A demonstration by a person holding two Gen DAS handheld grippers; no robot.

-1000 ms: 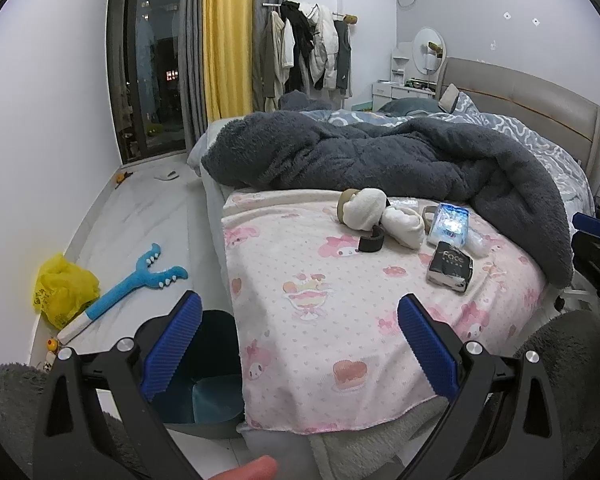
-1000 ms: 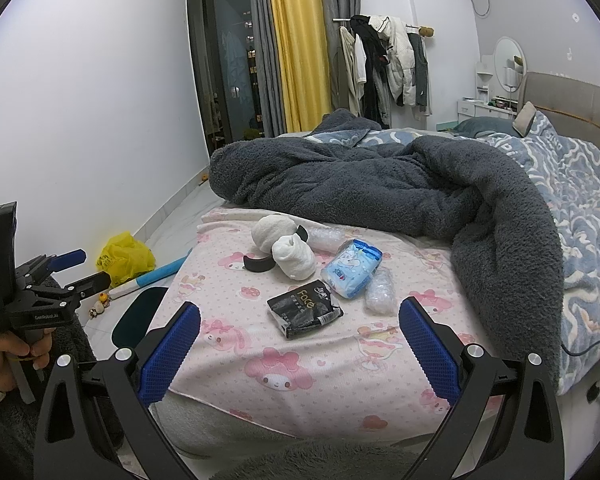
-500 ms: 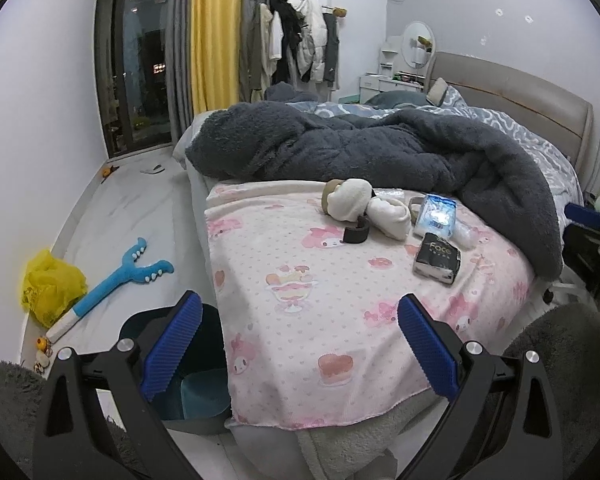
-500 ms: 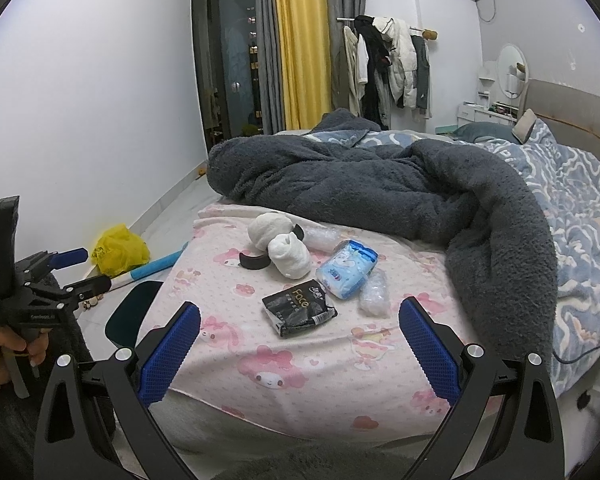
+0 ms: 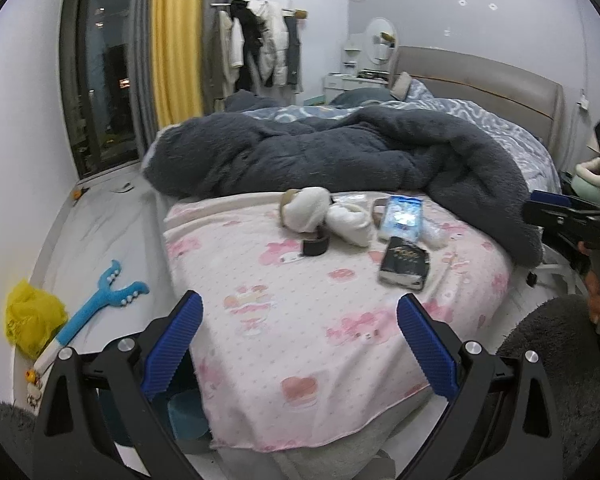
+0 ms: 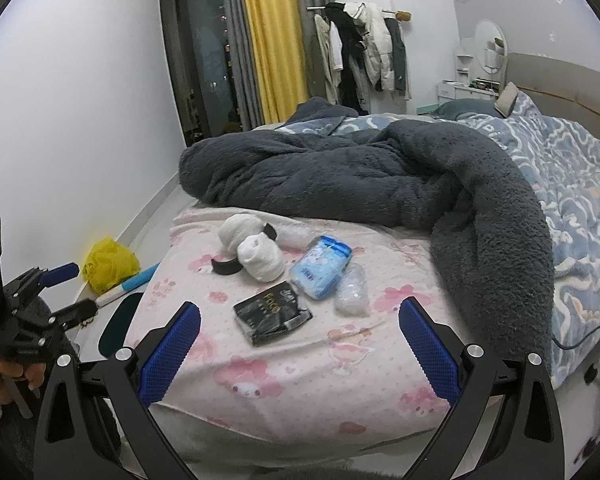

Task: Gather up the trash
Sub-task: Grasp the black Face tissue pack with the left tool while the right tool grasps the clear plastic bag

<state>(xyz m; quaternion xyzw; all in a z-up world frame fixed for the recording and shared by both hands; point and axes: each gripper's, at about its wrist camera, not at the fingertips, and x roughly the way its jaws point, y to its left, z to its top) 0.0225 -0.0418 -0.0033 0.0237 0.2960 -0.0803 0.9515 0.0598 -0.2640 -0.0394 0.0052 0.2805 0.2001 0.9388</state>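
Several bits of trash lie together on the pink patterned bedspread (image 6: 284,376): a black packet (image 6: 272,314) (image 5: 405,264), a blue and white tissue pack (image 6: 321,267) (image 5: 402,216), a crumpled clear plastic wrap (image 6: 353,290), two white wads (image 6: 260,258) (image 5: 308,208) and a black tape ring (image 6: 225,267) (image 5: 315,245). My right gripper (image 6: 299,350) is open, short of the black packet. My left gripper (image 5: 299,340) is open over the near edge of the bed, with nothing between its fingers.
A dark blue bin (image 5: 180,416) (image 6: 120,326) stands on the floor by the bed's left corner. A yellow bag (image 5: 34,316) and a blue toy (image 5: 100,304) lie on the floor. A dark grey blanket (image 6: 360,176) is heaped behind the trash.
Both grippers have shifted a little toward the bed, so the trash looks closer. Both stay open.
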